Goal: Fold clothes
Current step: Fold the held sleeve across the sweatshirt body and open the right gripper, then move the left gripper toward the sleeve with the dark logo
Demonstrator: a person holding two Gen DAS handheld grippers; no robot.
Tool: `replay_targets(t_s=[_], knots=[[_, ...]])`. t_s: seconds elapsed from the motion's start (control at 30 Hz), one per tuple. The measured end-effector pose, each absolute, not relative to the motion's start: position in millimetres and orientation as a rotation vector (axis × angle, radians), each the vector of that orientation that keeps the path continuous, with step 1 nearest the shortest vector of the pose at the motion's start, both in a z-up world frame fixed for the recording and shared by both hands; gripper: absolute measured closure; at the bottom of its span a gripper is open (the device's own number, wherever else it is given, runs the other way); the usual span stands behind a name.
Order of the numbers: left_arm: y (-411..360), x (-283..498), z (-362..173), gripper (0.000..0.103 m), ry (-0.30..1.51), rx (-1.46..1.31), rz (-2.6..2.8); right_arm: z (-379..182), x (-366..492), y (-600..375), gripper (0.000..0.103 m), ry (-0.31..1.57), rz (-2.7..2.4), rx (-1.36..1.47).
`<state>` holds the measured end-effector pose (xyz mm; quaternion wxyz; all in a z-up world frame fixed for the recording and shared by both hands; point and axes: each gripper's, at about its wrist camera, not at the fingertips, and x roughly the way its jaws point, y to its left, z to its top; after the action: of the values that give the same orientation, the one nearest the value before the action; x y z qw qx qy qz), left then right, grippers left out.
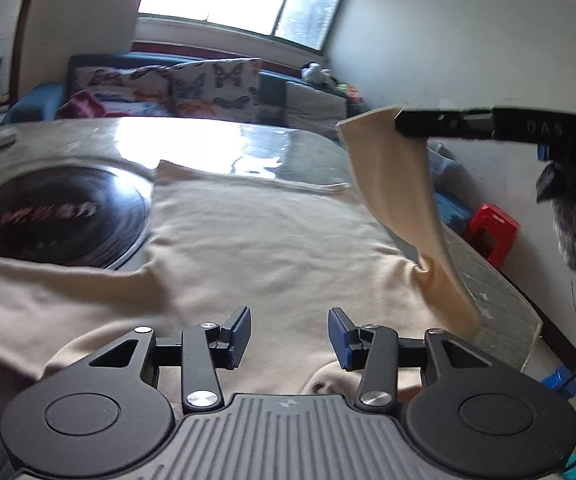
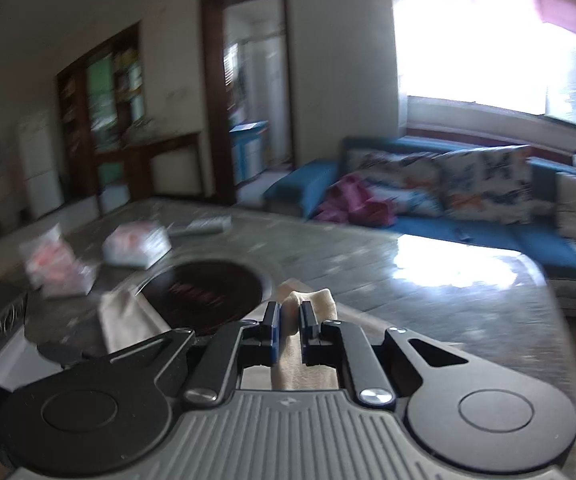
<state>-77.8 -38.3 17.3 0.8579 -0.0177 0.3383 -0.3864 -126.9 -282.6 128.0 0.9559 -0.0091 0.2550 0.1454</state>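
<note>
Left wrist view: left gripper [image 1: 289, 334] open, empty, over cream shirt [image 1: 248, 240]; right gripper [image 2: 288, 322] pinches its sleeve [image 1: 400, 200].

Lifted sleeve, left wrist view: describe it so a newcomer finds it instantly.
Start at the grey table with the beige garment spread flat. On its right side, one sleeve rises off the top, pinched at its cuff by the right tool. It is the only part in the air.
</note>
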Motion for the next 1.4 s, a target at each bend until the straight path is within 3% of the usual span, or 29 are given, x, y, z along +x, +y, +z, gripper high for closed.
replay_targets(t_s=[0.23,0.3,0.43,0.57,0.67,0.9,1.07,1.4], knots=[[-24,-82,13,0.057,0.725,-0.068,-0.774,76,-103,-230,0.093,0.676,0.433,-0.069],[-24,-82,13,0.057,0.726,-0.069,-0.767,71,-103,-226,0.085,0.699,0.449,-0.074],[-25,-81,15,0.057,0.717,-0.064,-0.759,67,-114,-234,0.082,0.706,0.438,-0.078],[-27,-78,17,0.057,0.698,-0.057,-0.738,67,-131,-254,0.058,0.719,0.387,-0.098],[-31,-76,17,0.059,0.685,-0.055,-0.738,56,-154,-279,0.054,0.761,0.303,-0.116],[-51,-67,10,0.062,0.703,-0.042,-0.776,31,-191,-320,0.058,0.817,0.229,0.006],[-52,-61,1,0.076,0.741,-0.019,-0.74,15,-194,-325,0.062,0.851,0.228,0.006],[-60,-46,6,0.075,0.731,-0.041,-0.712,29,-157,-320,0.065,0.764,0.263,-0.03]])
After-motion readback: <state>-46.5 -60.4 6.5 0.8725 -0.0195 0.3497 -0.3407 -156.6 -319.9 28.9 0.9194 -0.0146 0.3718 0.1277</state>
